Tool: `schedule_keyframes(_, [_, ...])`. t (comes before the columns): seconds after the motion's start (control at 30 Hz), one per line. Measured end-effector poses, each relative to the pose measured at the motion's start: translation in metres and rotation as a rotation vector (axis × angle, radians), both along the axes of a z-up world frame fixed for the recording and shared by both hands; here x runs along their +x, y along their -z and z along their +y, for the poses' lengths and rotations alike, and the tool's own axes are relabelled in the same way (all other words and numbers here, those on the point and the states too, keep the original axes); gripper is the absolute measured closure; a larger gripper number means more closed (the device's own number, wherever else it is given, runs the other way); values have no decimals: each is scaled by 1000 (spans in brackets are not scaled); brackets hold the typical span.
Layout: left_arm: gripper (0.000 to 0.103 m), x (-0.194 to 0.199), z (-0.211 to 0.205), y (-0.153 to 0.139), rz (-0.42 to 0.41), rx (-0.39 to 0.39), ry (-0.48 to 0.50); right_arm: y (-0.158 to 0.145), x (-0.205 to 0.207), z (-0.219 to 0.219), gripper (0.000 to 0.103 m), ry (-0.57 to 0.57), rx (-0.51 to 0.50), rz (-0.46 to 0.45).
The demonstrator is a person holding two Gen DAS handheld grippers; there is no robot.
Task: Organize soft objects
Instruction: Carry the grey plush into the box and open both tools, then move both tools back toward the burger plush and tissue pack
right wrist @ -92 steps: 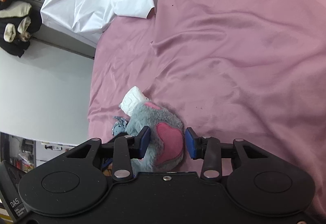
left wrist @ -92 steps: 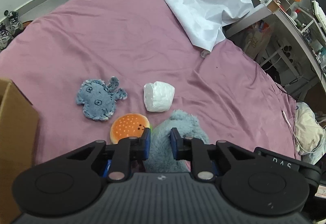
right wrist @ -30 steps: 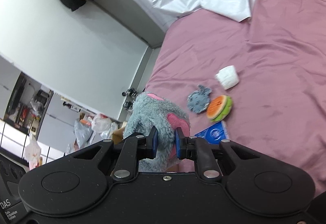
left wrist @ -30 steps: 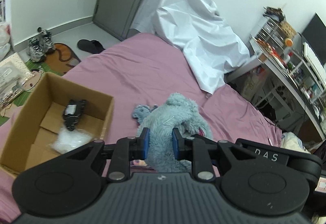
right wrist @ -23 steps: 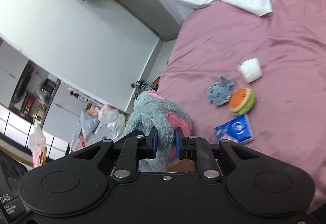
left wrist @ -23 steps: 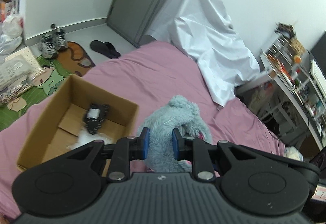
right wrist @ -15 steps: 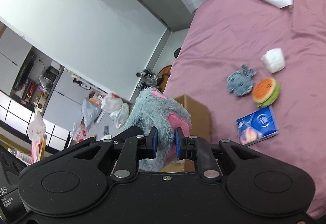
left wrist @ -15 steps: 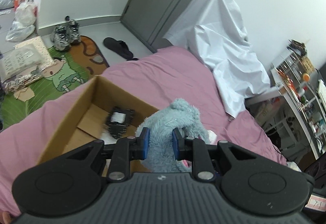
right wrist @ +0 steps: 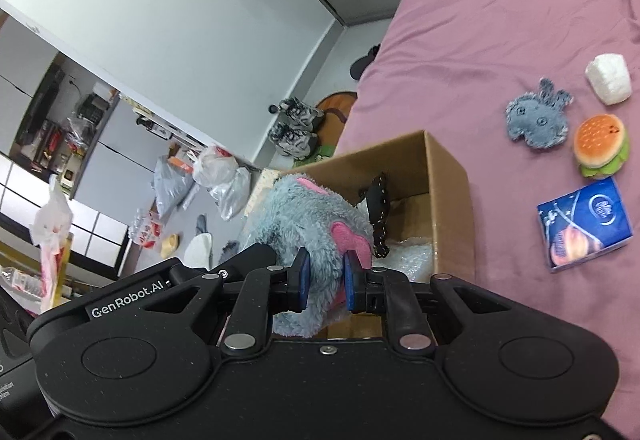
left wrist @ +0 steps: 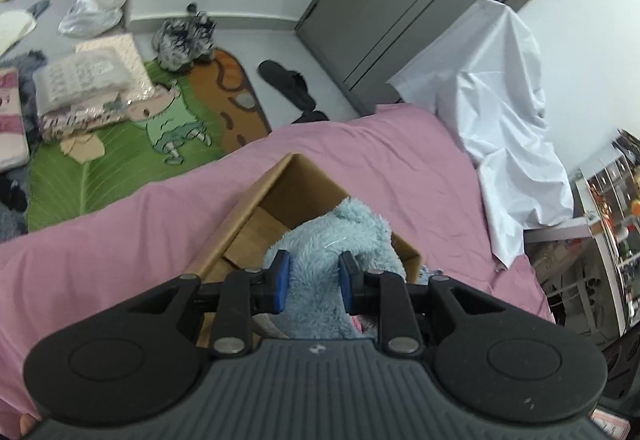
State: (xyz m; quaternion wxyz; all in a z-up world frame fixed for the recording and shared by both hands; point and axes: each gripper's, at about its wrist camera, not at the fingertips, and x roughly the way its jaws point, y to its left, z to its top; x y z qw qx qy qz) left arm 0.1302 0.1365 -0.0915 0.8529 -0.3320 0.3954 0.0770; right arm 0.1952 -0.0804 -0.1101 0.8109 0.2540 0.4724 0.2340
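Note:
Both grippers hold one fluffy grey-blue plush toy (left wrist: 340, 236) with pink patches (right wrist: 312, 216). My left gripper (left wrist: 313, 276) is shut on its fur. My right gripper (right wrist: 324, 272) is shut on it near a pink patch. The plush hangs over the open cardboard box (right wrist: 444, 176), which also shows in the left wrist view (left wrist: 240, 216). Inside the box lie a black studded item (right wrist: 379, 212) and crinkled clear plastic (right wrist: 412, 252). On the pink bed sheet (right wrist: 460, 40) lie a flat grey plush (right wrist: 536, 118), a burger toy (right wrist: 600, 144), a white soft block (right wrist: 608, 78) and a blue tissue pack (right wrist: 584, 224).
The box stands near the bed's edge. Past the edge the floor holds a green mat (left wrist: 120, 144), shoes (left wrist: 184, 40), a slipper (left wrist: 286, 82) and plastic bags (right wrist: 216, 176). A white sheet (left wrist: 508, 112) drapes the bed's far side. A cluttered shelf (left wrist: 616, 208) stands at the right.
Both grippers carried the plush from the bed sheet up and over to the cardboard box. It now hangs above the box opening, still held by both.

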Motion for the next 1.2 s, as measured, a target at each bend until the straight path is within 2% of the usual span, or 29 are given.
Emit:
schedule_keyframes(0.2, [74,-5,9,-1,-28,-24,-42,14,7,11,85,21,8,11])
schedule_keyframes(0.33, [65,-7,11,-5,-40,-10,-75,13,10,17,68,-14,8,7])
schedule_keyframes(0.37, [58,-7,11,-6,-44,-4,-81,9,9,14,56,-11,28,-3])
schedule_keyframes(0.4, [55,-8,11,-8,-52,0,-89,6,7,12,51,-3,40,-13])
schedule_keyframes(0.53, [51,-7,7,-12,-49,44,-100,0,3,-8,45,19,19,-30])
schedule_keyframes(0.67, [38,-6,-1,-16,-43,67,-79,-4,-3,-30,39,48,-14,-48])
schedule_keyframes(0.77, [28,-6,-10,-19,-36,117,-70,-7,-10,-46,36,54,-18,-52])
schedule_keyframes(0.97, [18,-4,-30,-24,-20,224,-56,-13,-18,-71,26,60,-40,-67])
schedule_keyframes(1.07, [17,-3,-41,-25,-11,258,-29,-17,-18,-85,22,62,-49,-75])
schedule_keyframes(1.2, [14,0,-62,-30,-7,343,15,-19,-19,-104,17,61,-48,-72])
